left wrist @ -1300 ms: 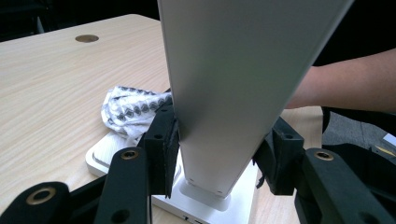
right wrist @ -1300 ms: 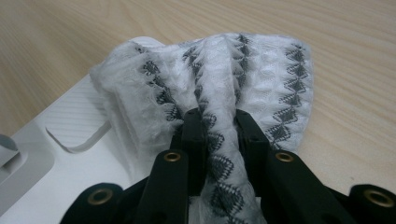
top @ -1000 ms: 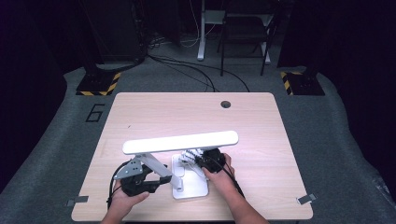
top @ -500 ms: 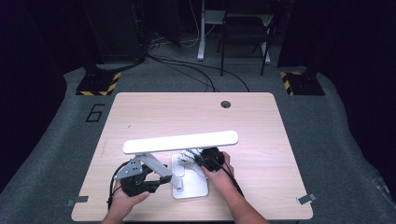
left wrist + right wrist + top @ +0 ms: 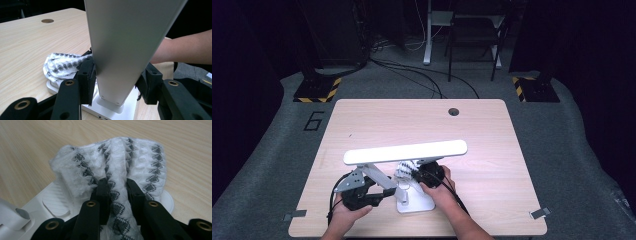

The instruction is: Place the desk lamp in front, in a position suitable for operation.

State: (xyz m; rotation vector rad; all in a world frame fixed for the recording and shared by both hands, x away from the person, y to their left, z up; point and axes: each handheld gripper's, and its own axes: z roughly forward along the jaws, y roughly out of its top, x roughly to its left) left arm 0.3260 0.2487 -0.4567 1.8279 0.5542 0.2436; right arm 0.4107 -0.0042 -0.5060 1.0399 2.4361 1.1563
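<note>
Down at the near edge of the table [image 5: 362, 120], both grippers are busy with a white desk lamp [image 5: 407, 151]. Its flat base [image 5: 419, 202] sits on the wood between the two hands, and its long light bar runs level above them. The left gripper [image 5: 117, 80] straddles the lamp's slanted arm [image 5: 120, 50] — one black jaw on each side, apparently pressing against it, though the contact on the far side is hard to make out. The right gripper [image 5: 117, 192] has its jaws pinched narrow on a fold of white cloth [image 5: 112, 162] with a dark diamond pattern. That cloth is bunched on the back part of the base, partly draped over its edge onto the table, just beside the foot of the arm — in the high view it lies directly under the light bar, at the tip of the right gripper [image 5: 424, 172]
</note>
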